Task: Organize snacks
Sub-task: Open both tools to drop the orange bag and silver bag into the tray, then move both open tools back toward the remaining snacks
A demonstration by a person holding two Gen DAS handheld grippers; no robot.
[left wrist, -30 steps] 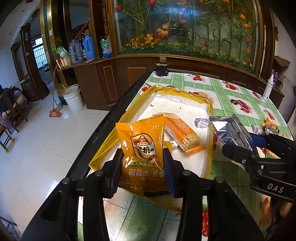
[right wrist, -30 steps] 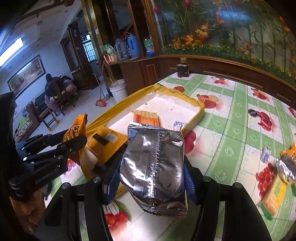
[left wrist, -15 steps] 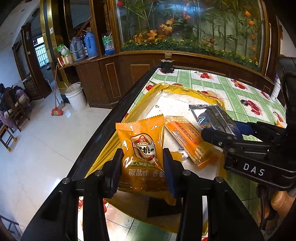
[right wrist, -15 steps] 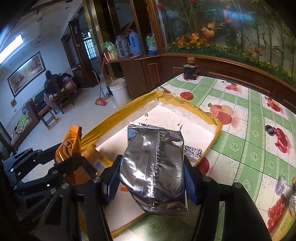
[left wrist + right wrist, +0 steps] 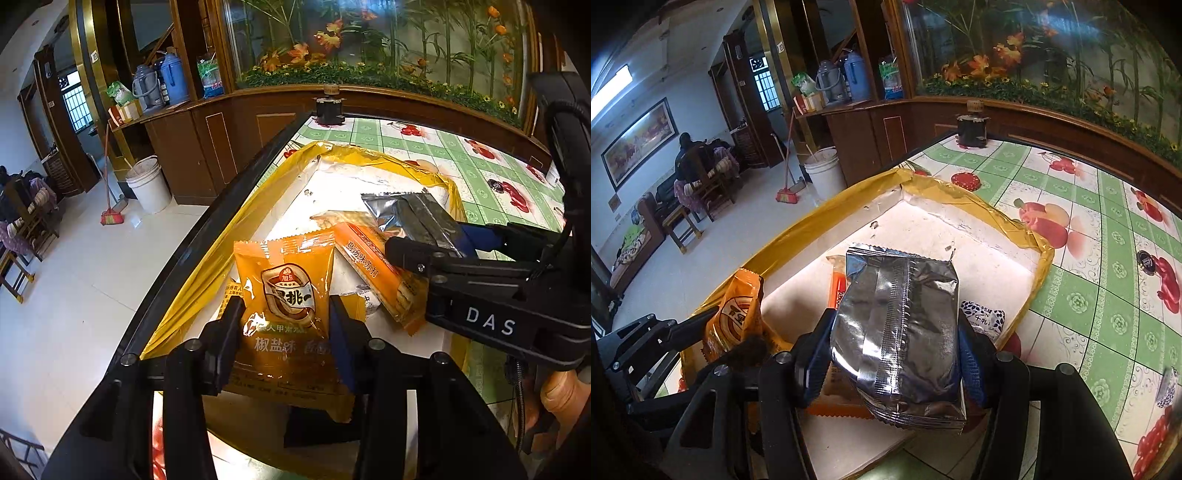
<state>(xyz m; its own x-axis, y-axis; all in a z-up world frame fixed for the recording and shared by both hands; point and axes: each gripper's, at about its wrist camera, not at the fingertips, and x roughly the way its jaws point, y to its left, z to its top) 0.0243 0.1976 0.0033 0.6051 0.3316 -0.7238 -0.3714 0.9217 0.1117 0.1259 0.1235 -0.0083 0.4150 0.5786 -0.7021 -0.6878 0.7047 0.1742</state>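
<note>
My left gripper (image 5: 284, 321) holds an orange snack packet (image 5: 286, 306) upright over the near end of a white tray with a yellow taped rim (image 5: 258, 206). Its jaws are opening, though the pads still touch the packet's sides. The right gripper (image 5: 894, 339) is shut on a silver foil pack (image 5: 901, 325) above the same tray (image 5: 997, 218), just right of the left one. An orange cracker pack (image 5: 376, 273) lies flat in the tray under the silver pack (image 5: 410, 214). A small white-and-blue wrapped snack (image 5: 984, 319) lies by the tray's right wall.
The tray sits at the left edge of a table with a green checked fruit cloth (image 5: 1089, 258); beyond that edge is the floor. A black pot (image 5: 973, 127) stands at the far end. Small wrapped snacks (image 5: 1167, 384) lie at right. A person (image 5: 690, 155) sits far off.
The right gripper has carried the silver pack leftwards from over the tablecloth to above the tray, beside the left gripper. The left gripper has moved forward and a little lower over the tray.
</note>
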